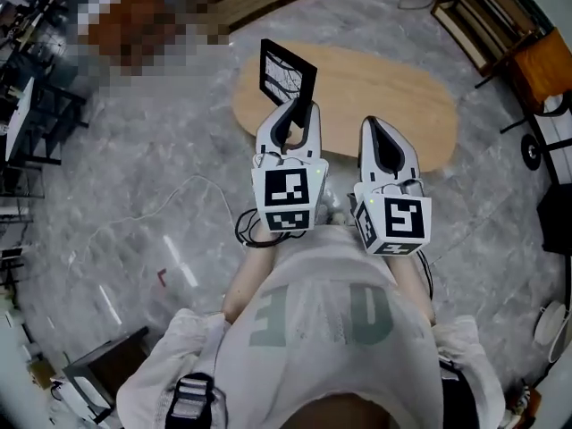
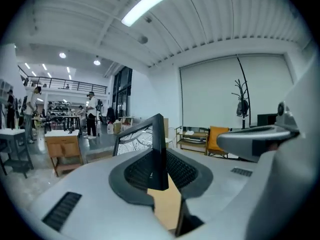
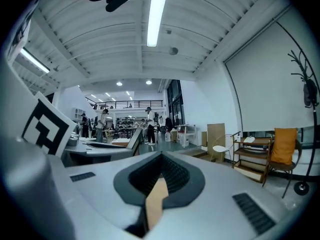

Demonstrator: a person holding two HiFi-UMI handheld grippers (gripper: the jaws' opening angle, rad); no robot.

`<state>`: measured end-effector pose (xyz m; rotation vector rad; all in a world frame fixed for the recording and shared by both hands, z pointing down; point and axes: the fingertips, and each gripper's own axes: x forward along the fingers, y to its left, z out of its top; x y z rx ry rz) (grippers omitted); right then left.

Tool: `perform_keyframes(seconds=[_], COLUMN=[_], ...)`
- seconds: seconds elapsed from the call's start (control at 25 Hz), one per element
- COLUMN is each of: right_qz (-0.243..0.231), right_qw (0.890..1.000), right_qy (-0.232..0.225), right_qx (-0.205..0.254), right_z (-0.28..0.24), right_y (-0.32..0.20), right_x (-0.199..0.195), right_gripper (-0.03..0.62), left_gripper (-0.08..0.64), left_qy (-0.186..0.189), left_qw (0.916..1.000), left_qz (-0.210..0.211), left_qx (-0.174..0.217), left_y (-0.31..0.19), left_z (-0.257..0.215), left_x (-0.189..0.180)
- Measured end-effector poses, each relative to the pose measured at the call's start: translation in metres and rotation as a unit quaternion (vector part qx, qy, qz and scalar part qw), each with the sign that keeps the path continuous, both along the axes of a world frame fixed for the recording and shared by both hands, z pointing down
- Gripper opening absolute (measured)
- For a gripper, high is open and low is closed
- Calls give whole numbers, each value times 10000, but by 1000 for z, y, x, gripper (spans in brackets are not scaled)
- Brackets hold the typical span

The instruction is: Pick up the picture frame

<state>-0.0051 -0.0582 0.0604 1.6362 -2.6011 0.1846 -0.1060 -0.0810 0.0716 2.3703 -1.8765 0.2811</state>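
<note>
The picture frame (image 1: 286,70) is black with a pale branch drawing behind its glass. It hangs in the air above the oval wooden table (image 1: 393,96). My left gripper (image 1: 299,107) is shut on its lower edge, and in the left gripper view the frame's black edge (image 2: 159,149) stands upright between the pads of that gripper (image 2: 161,170). My right gripper (image 1: 379,125) is level with it, just to its right, jaws together and holding nothing. The right gripper view shows those jaws (image 3: 160,165) meeting, with the left gripper (image 3: 97,150) and frame (image 3: 135,137) at its left.
Grey marble floor surrounds the table, with a cable (image 1: 161,206) trailing at the left. Wooden shelving (image 1: 478,16) and an orange chair (image 1: 547,65) stand at the far right. Desks (image 1: 31,114) line the left side. People stand far off in the hall (image 2: 91,113).
</note>
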Motion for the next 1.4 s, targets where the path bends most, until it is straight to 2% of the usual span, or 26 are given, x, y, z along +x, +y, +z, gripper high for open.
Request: perform_keyframes(seconds=[0.08,0.16,0.6,1.08,1.4], right_qz=[-9,40,512,545,574], right_qw=[10000,9999,9984,9982,9981], right_qy=[94,103,-110,20,49], right_qx=[-28,-78,-200,-248,-213], right_z=[7,14,16,22,21], right_y=[3,5,1,6,9], right_x=[-3,0,27,32,31], right_gripper=[5,5,5,5,5], left_gripper=[84,84,84,84,84], left_qy=[342,529,625,606,675], left_qw=[9994,9986,9979,9976,9973], left_qz=[-4,-55,188,332,247], left_qx=[-15,-40,34,94,143], left_y=[8,14,12,11,13], left_z=[5,11,8,5,2], left_x=[-3,-3,13,25,15])
